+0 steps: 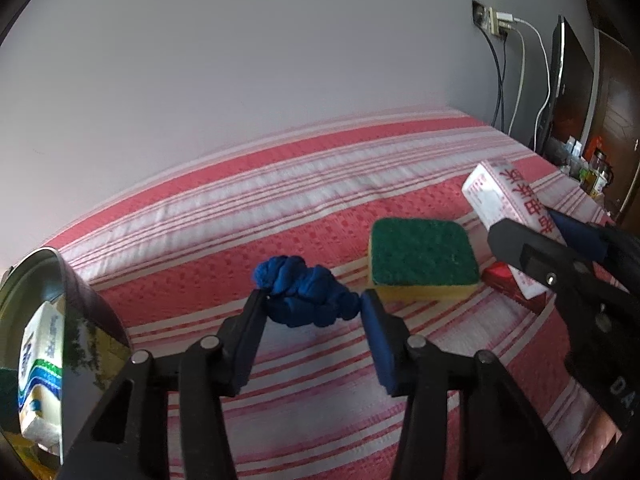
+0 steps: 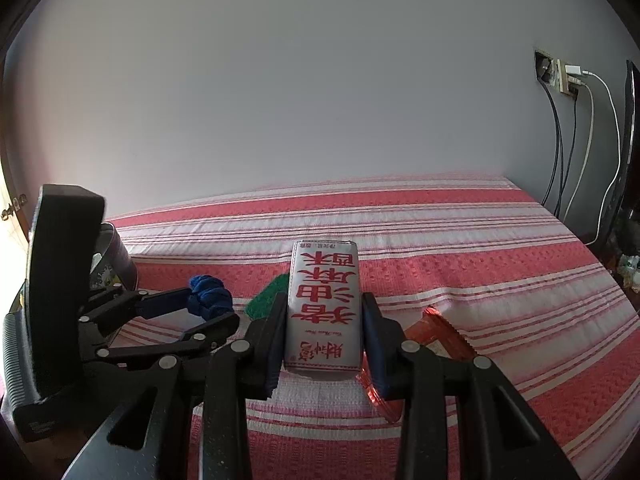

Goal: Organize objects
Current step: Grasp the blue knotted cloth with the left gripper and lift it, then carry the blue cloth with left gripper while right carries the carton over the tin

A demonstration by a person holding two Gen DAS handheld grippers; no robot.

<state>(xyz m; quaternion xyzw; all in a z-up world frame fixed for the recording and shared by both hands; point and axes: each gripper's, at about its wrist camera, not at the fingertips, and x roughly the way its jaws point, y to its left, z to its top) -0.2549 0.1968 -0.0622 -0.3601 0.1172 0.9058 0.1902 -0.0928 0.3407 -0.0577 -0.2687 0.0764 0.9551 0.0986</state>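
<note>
Left wrist view: left tool (image 1: 312, 300) spreading open around crumpled blue cloth bundle (image 1: 306, 296) on striped bed, bundle lying straight ahead between tips. Right tool (image 2: 323, 332) pinching white red-lettered carton (image 2: 323, 308), long axis pointing forward.

A blue cloth (image 1: 308, 296), bunched into a knotted wad, sits between the tips of the left claw (image 1: 314, 300) on the striped bed (image 1: 280, 192). Just beside it to the right lies a sponge (image 1: 422, 258), green scouring face up over a yellow base, flat on the bed. A white box (image 2: 324, 312) with large red characters is clamped lengthwise in the right claw (image 2: 324, 320), above a red packet (image 2: 432, 332) lying on the bed.
</note>
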